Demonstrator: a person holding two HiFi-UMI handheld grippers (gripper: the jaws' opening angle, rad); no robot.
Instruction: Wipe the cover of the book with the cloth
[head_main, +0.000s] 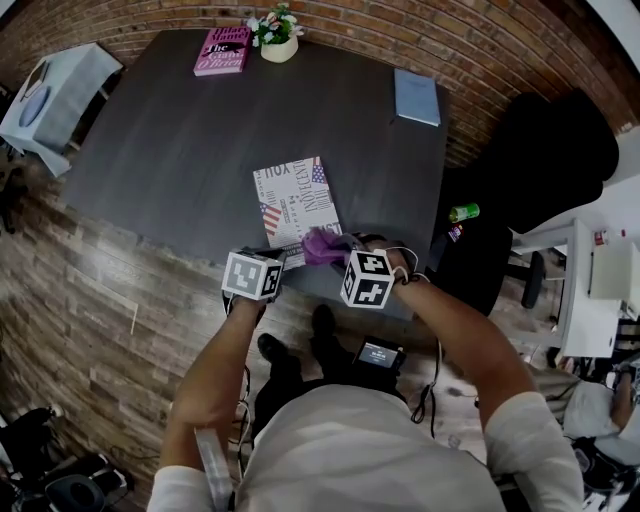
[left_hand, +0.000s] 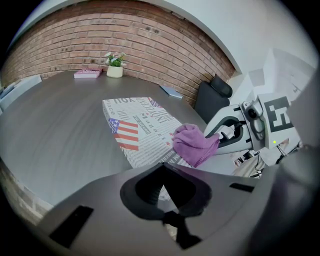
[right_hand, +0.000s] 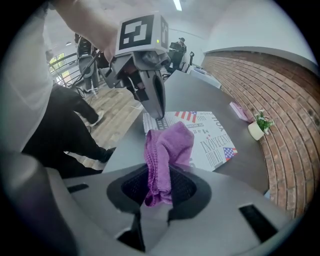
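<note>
L claw (right_hand: 160, 118) shut, empty, tip planted on book's near end, prob. to pin it vs sliding; R claw (right_hand: 159, 175) clamped on bunched purple cloth (right_hand: 167, 145), a soft knit-textured wad resting on cover's near part, set to rub; book (head_main: 290, 195) lies flat by bench (head_main: 170, 130) near edge, flat rectangle w/ newsprint-and-flag cover; bench dark, matte; far edge: pink book (head_main: 222, 50), potted flowers (head_main: 278, 40); far-right corner: thin blue book (head_main: 416, 96).

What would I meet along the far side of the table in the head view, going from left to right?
pink book → small potted plant → blue notebook
</note>
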